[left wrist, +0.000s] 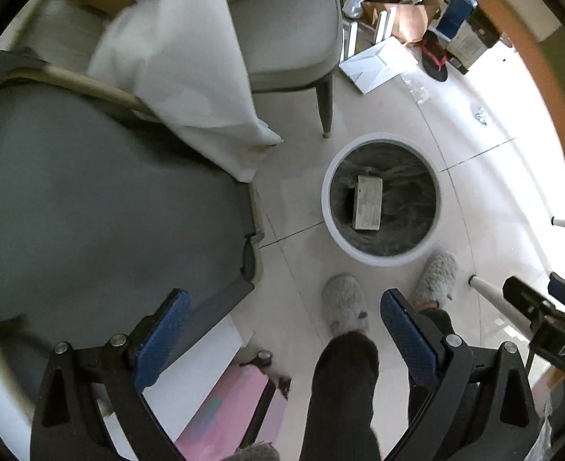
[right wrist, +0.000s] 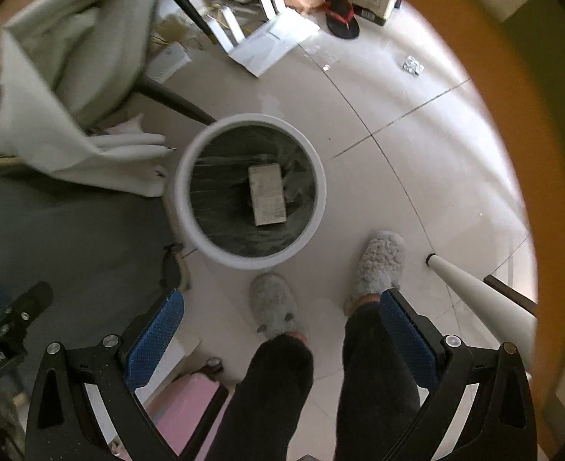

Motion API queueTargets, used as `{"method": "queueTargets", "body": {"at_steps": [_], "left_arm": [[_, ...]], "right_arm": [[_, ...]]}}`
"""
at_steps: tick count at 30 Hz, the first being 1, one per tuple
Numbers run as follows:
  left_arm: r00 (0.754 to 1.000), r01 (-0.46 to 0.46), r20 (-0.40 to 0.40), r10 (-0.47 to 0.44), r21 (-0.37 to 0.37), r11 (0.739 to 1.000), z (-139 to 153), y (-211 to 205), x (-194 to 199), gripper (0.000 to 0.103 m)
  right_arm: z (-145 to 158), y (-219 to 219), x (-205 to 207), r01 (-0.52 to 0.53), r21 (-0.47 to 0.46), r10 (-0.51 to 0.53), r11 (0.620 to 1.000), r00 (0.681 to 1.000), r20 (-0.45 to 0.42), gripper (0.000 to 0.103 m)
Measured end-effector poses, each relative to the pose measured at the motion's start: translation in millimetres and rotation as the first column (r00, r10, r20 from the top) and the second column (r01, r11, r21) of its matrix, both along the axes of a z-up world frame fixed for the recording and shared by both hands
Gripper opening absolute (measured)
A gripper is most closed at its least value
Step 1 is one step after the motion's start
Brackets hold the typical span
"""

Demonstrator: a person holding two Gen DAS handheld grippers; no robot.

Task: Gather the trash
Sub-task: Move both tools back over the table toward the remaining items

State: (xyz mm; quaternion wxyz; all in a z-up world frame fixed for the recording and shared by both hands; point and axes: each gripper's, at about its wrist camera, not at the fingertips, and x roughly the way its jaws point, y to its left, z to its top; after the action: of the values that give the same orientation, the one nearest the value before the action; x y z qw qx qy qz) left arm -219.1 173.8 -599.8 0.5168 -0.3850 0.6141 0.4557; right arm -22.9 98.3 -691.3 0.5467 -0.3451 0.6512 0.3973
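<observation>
Both my left claw (left wrist: 282, 319) and right claw (right wrist: 280, 319) hang wide open and empty over the bin (right wrist: 190, 176), a box (right wrist: 267, 194) already lying inside, so I'd swing toward the foil scrap (right wrist: 412, 64) on the floor (right wrist: 417, 192) next.

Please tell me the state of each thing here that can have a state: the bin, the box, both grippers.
Trash bin: upright, uncovered, lined with a dark bag.
Small box: lying flat inside the bin.
Left gripper: fingers wide open, holding nothing.
Right gripper: fingers wide open, holding nothing.
Blister pack: lying on the floor.
</observation>
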Motion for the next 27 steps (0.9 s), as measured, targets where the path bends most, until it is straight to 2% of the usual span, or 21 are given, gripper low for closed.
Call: {"method": "queueTargets", "body": {"at_steps": [5,8,11,14,16,19,22,25,27], "left_arm": [[0.999,0.039,-0.007,-0.039,0.043,0.998,80.3,-15.2,5.0,0.101],[0.997,0.069,0.021,-0.071,0.079,0.994,132.8,-15.6,28.1,0.101],[0.993,0.096,0.057,-0.103,0.124,0.988,172.3,-10.5,64.3,0.101],[0.982,0.137,0.105,-0.156,0.174,0.975,209.0,-5.9,122.9,0.101],[0.971,0.169,0.136,-0.196,0.184,0.968,226.8,-2.5,165.5,0.101],[0.945,0.231,0.195,-0.263,0.172,0.958,238.0,-3.1,239.1,0.101],[0.926,0.263,0.242,-0.290,0.141,0.955,236.0,-6.0,309.8,0.101],[0.922,0.249,0.289,-0.256,0.062,0.967,223.4,-14.7,375.7,0.101],[0.930,0.195,0.322,-0.177,-0.024,0.980,207.2,-18.8,414.2,0.101]], "right_arm": [[94.9,-11.2,0.9,0.007,0.078,-0.002,0.997,0.998,-0.066,0.103],[152.7,-18.6,17.4,0.044,0.136,-0.033,0.990,0.996,-0.079,0.103],[208.7,-32.3,53.9,0.121,0.191,-0.106,0.974,0.991,-0.086,0.103],[254.9,-53.3,106.3,0.215,0.234,-0.205,0.948,0.977,-0.067,0.103],[278.8,-73.6,151.8,0.294,0.248,-0.292,0.923,0.955,-0.046,0.103],[302.0,-107.3,219.4,0.407,0.248,-0.419,0.879,0.908,-0.005,0.103],[310.8,-148.5,299.0,0.528,0.243,-0.557,0.813,0.828,0.066,0.103],[306.4,-188.4,370.5,0.627,0.235,-0.663,0.742,0.740,0.118,0.103],[300.8,-210.4,410.6,0.673,0.225,-0.708,0.704,0.690,0.152,0.103]]}}
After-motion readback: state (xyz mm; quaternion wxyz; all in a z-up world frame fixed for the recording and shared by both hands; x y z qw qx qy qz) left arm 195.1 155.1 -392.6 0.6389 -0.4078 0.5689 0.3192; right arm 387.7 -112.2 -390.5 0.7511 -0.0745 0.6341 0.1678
